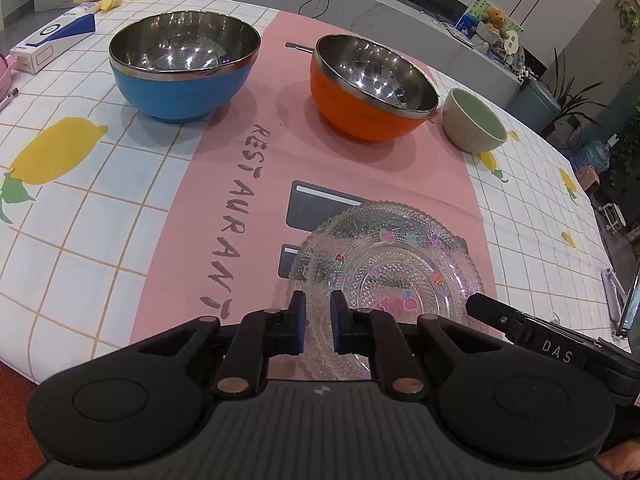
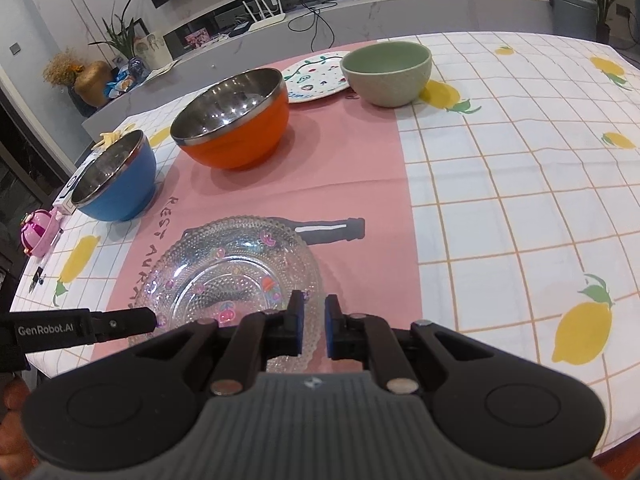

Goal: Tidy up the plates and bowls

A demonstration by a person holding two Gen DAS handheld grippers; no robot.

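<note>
both my grippers pinch the glass plate's near rim

left gripper (image 1: 318, 322) and right gripper (image 2: 312, 326), fingers clamped on the glass plate (image 1: 384, 264) at six o'clock, sharing its weight; bowls wait at twelve on the bench (image 1: 80, 220).

I count three bowls in front of me: one blue steel-lined bowl (image 1: 182, 76), one orange steel-lined bowl (image 1: 370, 90) and one pale green ceramic bowl (image 1: 474, 120). There are two plates: one clear beaded glass plate (image 1: 384, 264) and one white painted plate (image 2: 316, 78). Off to the side I see one white and blue box (image 1: 54, 42), one pink toy (image 2: 38, 232) and one pen (image 1: 8, 98). I carry two hand-held grippers, one left hand-held gripper (image 1: 318, 322) and one right hand-held gripper (image 2: 312, 320).
</note>
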